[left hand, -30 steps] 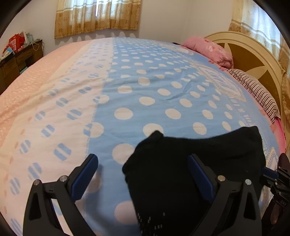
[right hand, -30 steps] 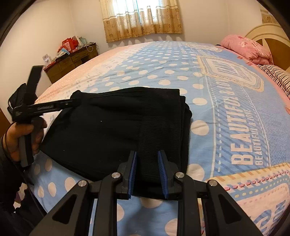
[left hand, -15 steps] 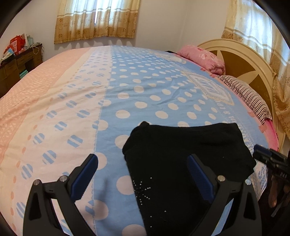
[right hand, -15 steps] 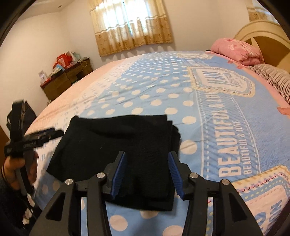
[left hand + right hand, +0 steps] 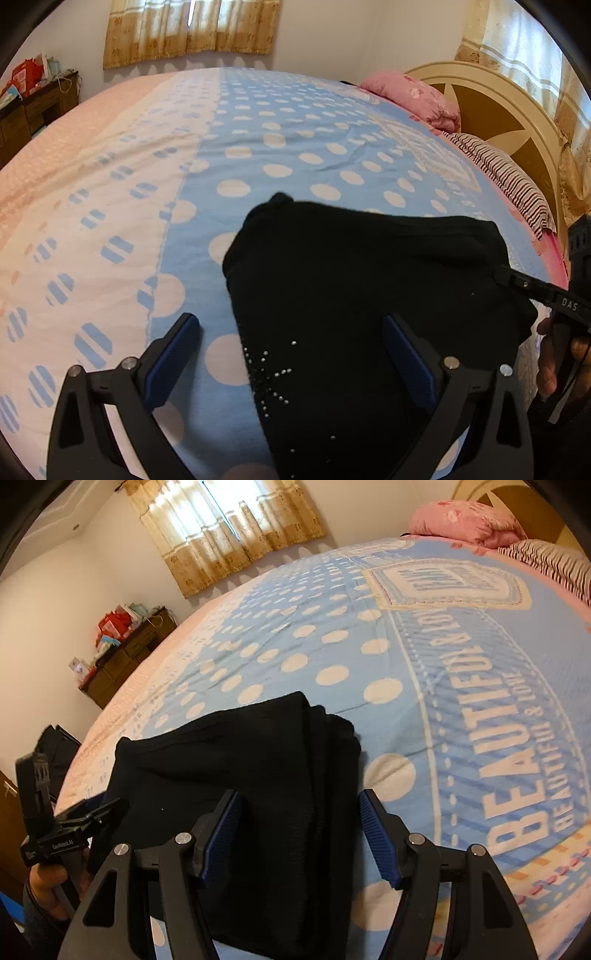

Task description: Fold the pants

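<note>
Polka-dot bedspread; folded black pants lying flat. Left gripper spread wide, empty. Right gripper jaws just opening, straddling pants edge, pads clear.

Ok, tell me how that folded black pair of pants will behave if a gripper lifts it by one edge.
The pants are soft knit in stacked layers, so they will probably droop and unfold. The bundle looks light. On the smooth bedspread a push would likely slide or bunch it.

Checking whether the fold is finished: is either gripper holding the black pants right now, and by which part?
Nothing is held. The right gripper has just been opening, its pads clear of the folded black pants; the left gripper stands open too.
</note>
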Tool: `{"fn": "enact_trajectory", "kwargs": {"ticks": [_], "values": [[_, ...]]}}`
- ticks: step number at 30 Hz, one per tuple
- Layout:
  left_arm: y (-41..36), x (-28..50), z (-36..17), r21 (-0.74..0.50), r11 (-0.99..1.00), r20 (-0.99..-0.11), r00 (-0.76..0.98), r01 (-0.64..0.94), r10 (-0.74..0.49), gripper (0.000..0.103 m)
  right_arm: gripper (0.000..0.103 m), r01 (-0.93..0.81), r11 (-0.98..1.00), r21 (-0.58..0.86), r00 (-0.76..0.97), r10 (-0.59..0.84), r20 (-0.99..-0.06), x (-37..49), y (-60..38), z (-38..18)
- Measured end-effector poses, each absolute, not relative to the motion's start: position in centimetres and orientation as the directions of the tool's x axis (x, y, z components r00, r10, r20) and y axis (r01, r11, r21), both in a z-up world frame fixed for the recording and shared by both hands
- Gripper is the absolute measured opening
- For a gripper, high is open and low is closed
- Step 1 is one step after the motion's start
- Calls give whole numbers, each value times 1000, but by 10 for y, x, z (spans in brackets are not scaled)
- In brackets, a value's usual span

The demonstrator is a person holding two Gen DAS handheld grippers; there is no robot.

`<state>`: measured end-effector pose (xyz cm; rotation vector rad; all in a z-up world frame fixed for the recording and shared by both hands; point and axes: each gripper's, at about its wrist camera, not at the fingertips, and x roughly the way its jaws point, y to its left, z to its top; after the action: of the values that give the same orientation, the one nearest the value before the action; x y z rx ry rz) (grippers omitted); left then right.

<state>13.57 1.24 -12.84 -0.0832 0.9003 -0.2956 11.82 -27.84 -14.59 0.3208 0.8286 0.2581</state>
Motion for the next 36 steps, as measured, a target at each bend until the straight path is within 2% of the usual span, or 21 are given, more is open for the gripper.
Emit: {"fn": "enact_trajectory", "kwargs": {"ticks": [11, 12, 15, 17, 21, 24, 26, 27, 28, 30, 31, 33, 36], "values": [[11, 140, -134, -186, 954, -751, 592, 235, -293, 103, 63, -105, 920, 377, 655, 349, -670, 122, -275, -149], [11, 140, -134, -187, 954, -751, 592, 236, -294, 103, 60, -102, 919, 380, 656, 349, -669, 122, -275, -149], [12, 143, -133, -198, 950, -752, 585, 242, -306, 103, 34, -125, 900, 419, 648, 393, -652, 120, -275, -145], [13, 142, -133, -204, 946, -747, 585, 251, -316, 102, 30, -141, 909, 392, 651, 384, -655, 115, -268, -139], [17, 134, -130, -249, 925, -721, 583, 288, -376, 77, 29, -184, 924, 336, 671, 368, -644, 104, -254, -123], [20, 132, -130, -279, 912, -709, 577, 299, -406, 70, 29, -195, 926, 324, 674, 366, -642, 102, -250, -117], [26, 132, -131, -315, 902, -694, 577, 295, -431, 59, 28, -202, 927, 316, 675, 365, -641, 100, -249, -113], [29, 132, -130, -342, 893, -685, 573, 293, -451, 48, 28, -208, 927, 312, 676, 367, -639, 99, -247, -110], [32, 132, -130, -369, 881, -673, 569, 295, -472, 32, 28, -220, 925, 309, 677, 373, -635, 98, -245, -105], [38, 129, -125, -406, 866, -648, 576, 293, -499, 20, 28, -248, 923, 295, 681, 383, -625, 95, -238, -93], [38, 128, -123, -404, 868, -643, 584, 290, -495, 15, 28, -262, 922, 286, 682, 387, -621, 94, -234, -87], [42, 124, -117, -419, 863, -626, 600, 281, -499, 12, 28, -295, 913, 281, 677, 407, -613, 95, -226, -73], [54, 117, -102, -422, 865, -590, 642, 271, -489, 12, 28, -343, 901, 265, 667, 432, -607, 105, -210, -57]]}}
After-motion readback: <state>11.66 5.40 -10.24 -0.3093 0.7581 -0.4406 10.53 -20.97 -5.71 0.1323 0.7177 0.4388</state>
